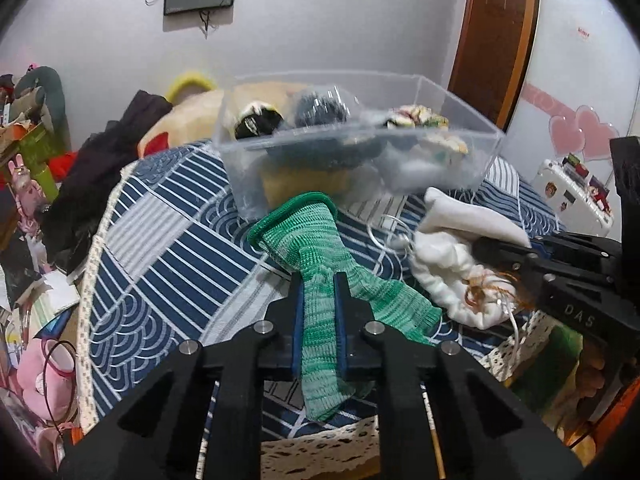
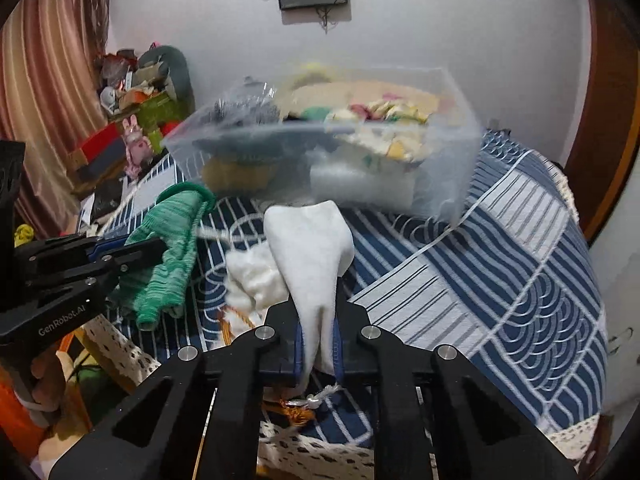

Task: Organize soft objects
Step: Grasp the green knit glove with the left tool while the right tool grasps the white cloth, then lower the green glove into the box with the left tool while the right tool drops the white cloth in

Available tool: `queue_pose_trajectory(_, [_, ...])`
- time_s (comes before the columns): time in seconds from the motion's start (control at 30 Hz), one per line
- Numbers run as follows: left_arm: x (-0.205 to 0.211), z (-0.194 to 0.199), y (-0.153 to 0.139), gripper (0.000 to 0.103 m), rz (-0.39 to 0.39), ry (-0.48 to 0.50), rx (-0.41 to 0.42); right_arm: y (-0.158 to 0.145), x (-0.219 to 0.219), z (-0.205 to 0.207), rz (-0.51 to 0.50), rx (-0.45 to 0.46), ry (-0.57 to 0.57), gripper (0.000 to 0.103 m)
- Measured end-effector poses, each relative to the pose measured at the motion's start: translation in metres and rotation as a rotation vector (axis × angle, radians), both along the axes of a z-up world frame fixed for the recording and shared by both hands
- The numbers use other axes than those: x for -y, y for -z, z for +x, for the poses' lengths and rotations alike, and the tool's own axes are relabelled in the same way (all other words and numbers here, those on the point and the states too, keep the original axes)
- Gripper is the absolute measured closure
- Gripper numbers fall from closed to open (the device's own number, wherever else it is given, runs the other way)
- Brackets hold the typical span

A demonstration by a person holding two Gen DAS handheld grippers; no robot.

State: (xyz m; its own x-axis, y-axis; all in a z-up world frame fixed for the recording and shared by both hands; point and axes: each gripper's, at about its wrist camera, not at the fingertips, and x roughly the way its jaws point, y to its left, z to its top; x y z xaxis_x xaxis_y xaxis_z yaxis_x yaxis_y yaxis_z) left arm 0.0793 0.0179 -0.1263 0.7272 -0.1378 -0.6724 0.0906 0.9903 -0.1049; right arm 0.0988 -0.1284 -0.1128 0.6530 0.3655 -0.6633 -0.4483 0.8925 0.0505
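Note:
My left gripper (image 1: 318, 280) is shut on a green knitted sock (image 1: 316, 264), held above the blue patterned bedspread (image 1: 160, 216); it also shows in the right wrist view (image 2: 172, 252). My right gripper (image 2: 318, 292) is shut on a white cloth pouch (image 2: 308, 248), which shows in the left wrist view (image 1: 452, 256) to the right of the sock. A clear plastic box (image 1: 356, 144) with several soft items inside stands just beyond both grippers, also in the right wrist view (image 2: 332, 148).
A cream plush toy (image 1: 188, 116) and dark clothing (image 1: 100, 164) lie behind the box to the left. Cluttered boxes and toys (image 2: 136, 120) stand at the far left. A brown door frame (image 1: 496, 40) is at the right.

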Motion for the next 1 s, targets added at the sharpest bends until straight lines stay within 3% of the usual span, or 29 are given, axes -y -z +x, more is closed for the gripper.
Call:
queue_pose_trajectory(0.53, [0.0,-0.007,-0.067,0.09,-0.007,0.001,0.175,-0.057,0.021,-0.005,0.095,0.164,0.067,0.093])
queue_pose_trajectory(0.77, [0.006,0.011,-0.093,0.09,0.038,-0.003,0.245,-0.077,0.015,0.008,0.103,0.226,0.073,0.093])
queue_pose_trajectory(1.0, [0.007,0.039,-0.108,0.09,0.04,-0.015,0.261,-0.088,0.007,0.025,0.1,0.256,0.082,0.093])
